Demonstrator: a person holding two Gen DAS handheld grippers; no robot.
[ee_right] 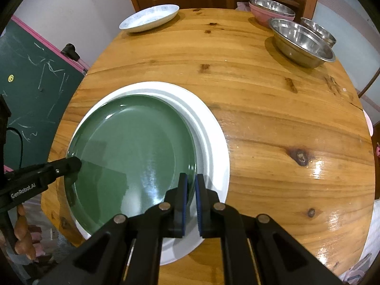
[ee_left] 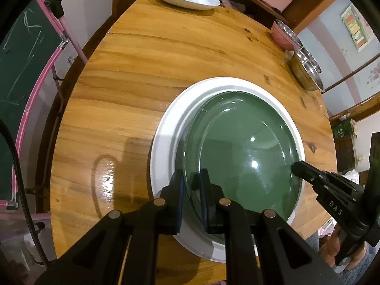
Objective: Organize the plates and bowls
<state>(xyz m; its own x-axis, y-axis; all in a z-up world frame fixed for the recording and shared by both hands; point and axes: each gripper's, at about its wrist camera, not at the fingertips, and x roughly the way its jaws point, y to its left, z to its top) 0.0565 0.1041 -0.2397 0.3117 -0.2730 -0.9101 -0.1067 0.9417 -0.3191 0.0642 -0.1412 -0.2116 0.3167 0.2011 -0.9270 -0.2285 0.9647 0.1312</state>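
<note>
The round varnished wooden desk (ee_right: 273, 123) is showing honey-coloured grain with dark knots and a glossy sheen that is catching the light. Near its near edge a wide round white plate (ee_right: 213, 137) with a stepped, matte rim is lying flat, and a smooth, glossy dark green round plate (ee_right: 133, 147) is sitting inside it, shifted toward the left side so that more white rim is showing on the right. Its glaze is reflecting the room and small light spots.

At the far right edge of the desk a large shiny steel bowl (ee_right: 301, 42) is standing, with a smaller steel bowl (ee_right: 319, 30) just behind it and a pink bowl holding a steel bowl (ee_right: 270, 9) beside them. At the far left edge a shallow white plate with a faint blue pattern (ee_right: 149, 17) is resting alone.

The left tongs (ee_left: 192, 190) are straddling the green plate's left rim, their blue-padded fingers narrowly apart with the rim between them. The right tongs (ee_right: 190, 190) are doing likewise at the plate's right rim; whether either pair is truly pinching the plate, I cannot tell.
</note>
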